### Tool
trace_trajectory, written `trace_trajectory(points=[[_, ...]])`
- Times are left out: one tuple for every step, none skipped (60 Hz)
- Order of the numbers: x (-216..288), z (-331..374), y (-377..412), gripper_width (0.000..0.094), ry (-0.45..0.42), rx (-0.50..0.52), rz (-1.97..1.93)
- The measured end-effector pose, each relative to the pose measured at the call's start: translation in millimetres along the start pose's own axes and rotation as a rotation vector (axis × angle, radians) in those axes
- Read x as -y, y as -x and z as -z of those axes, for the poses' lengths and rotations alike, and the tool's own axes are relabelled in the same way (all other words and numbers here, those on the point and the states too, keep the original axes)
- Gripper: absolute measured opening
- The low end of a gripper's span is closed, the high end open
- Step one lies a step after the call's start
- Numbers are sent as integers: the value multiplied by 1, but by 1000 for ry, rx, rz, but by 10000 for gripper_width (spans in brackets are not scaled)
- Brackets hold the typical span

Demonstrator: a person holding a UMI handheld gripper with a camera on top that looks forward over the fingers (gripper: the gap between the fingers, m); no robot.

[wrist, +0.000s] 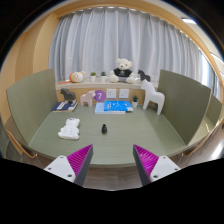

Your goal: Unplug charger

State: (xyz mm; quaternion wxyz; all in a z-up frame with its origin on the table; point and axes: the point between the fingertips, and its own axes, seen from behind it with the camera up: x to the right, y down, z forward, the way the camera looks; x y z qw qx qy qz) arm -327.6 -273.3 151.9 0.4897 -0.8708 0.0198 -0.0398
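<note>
1. The gripper (pixel 112 163) is released: its two pink-padded fingers (pixel 76 160) stand wide apart with nothing between them, hovering over the near edge of the bench (pixel 110 140).
2. The charger (pixel 104 128) appears to be the small dark object upright near the middle of the bench, well ahead of the fingers; whether it sits in a socket is too small to tell.
3. Judged from this, the task has not begun; the fingers are likely spread so they can close around the charger once brought forward.
4. A white soft toy (pixel 68 128) lies left of the charger, apart from it.
5. Along the back stand a white horse figure (pixel 151 95), a panda plush (pixel 122 69) and a purple box (pixel 98 97), clear of the approach line.
6. Curtains (pixel 110 40) hang behind.
</note>
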Motion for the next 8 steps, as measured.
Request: trace_trajectory(points=[[-1, 2, 0, 806, 2, 2, 1], [0, 1, 1, 805, 5, 5, 3], [0, 3, 1, 805, 5, 6, 5], [0, 3, 2, 804, 5, 8, 7], [-1, 4, 2, 803, 5, 9, 9], [-1, 4, 3, 802, 7, 11, 10], [-2, 5, 3, 803, 9, 13, 13], [-3, 6, 3, 802, 11, 14, 15]])
